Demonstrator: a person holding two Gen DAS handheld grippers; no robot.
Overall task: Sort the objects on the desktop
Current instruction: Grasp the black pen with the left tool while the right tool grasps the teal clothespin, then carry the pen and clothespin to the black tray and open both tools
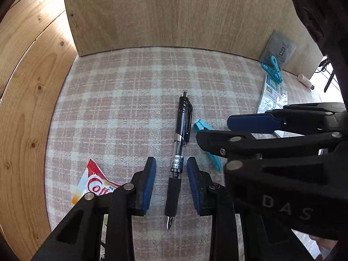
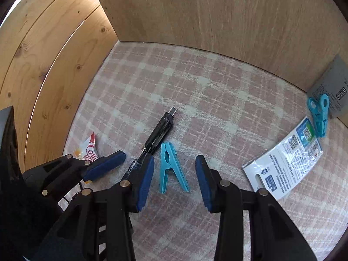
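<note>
plaid woven cloth (image 1: 121, 108), glossy slim pen (image 1: 178, 152)

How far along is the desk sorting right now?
Nothing looks sorted yet. In hand: left gripper straddles the black pen, right gripper straddles a blue clothespin, neither gripped. Left: coffee sachet, second clothespin, white packet, grey packet.

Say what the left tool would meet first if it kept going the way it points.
Most likely the black pen, lying on the checked cloth between the left tool's open fingers; nothing shows in between, though the gap is hard to judge.
</note>
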